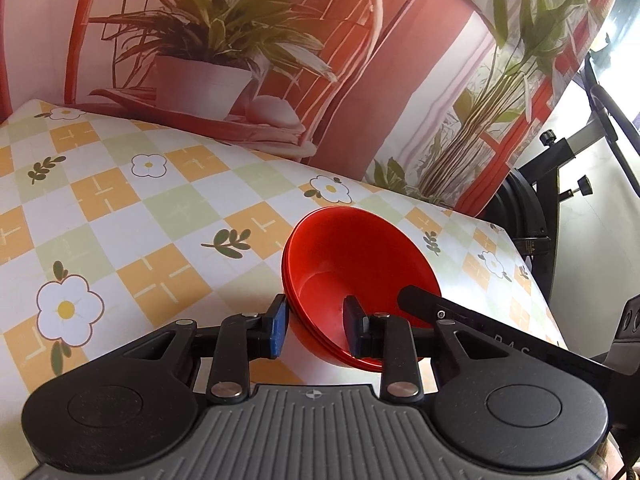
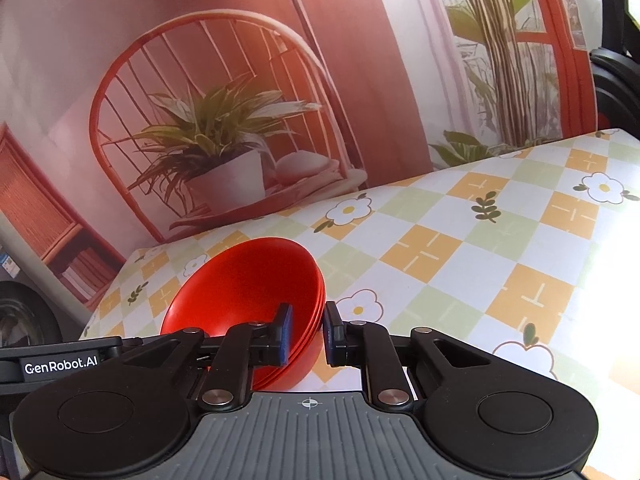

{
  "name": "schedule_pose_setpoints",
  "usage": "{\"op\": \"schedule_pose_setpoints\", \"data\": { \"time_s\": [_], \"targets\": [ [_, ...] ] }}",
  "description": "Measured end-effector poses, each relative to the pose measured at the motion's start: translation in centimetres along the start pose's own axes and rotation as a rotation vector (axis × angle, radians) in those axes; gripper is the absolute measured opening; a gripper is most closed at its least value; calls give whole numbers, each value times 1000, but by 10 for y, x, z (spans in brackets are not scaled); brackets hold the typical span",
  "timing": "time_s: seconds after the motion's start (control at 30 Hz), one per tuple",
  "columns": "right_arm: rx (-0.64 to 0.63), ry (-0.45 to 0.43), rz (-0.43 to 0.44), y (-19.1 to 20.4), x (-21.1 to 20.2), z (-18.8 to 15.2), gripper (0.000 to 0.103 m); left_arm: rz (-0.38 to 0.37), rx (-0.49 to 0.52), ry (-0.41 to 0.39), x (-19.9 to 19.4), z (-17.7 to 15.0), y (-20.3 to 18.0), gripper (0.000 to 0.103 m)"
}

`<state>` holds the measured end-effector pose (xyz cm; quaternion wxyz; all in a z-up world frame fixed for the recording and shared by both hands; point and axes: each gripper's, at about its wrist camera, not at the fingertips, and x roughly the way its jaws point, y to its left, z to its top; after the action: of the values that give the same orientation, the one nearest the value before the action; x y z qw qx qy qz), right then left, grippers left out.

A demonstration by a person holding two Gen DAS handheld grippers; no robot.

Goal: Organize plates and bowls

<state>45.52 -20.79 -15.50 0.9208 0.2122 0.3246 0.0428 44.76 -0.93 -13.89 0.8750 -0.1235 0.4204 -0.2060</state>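
A nested stack of red bowls (image 1: 360,256) is tilted over the checked tablecloth. In the left wrist view my left gripper (image 1: 316,330) straddles the stack's near wall, one finger outside and one inside, shut on it. The right gripper's black finger (image 1: 420,302) reaches into the stack from the right. In the right wrist view the same red bowls (image 2: 248,284) sit at lower left. My right gripper (image 2: 308,334) is shut on their right rim, which shows three layered edges. The left gripper's body (image 2: 60,364) shows at the left edge.
The table (image 1: 120,208) carries a cloth with orange and green checks and white flowers. Behind it hangs a printed backdrop (image 2: 224,148) of a chair and potted plant. Black exercise equipment (image 1: 560,168) stands past the table's right end.
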Motion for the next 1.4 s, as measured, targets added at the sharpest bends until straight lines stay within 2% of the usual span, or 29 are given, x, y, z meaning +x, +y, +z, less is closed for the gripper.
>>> {"op": "schedule_pose_setpoints", "data": {
  "time_s": [0.43,0.77,1.4],
  "targets": [
    [-8,-61,32,17,-71,-3,15,-7,55,-57,-68,-16,-28,31],
    [-33,-91,38,30,-114,-7,15,-9,89,-85,-105,-29,-43,31],
    [-89,-84,67,59,-145,-28,15,-4,58,-116,-146,-55,-34,31]
  ]
}}
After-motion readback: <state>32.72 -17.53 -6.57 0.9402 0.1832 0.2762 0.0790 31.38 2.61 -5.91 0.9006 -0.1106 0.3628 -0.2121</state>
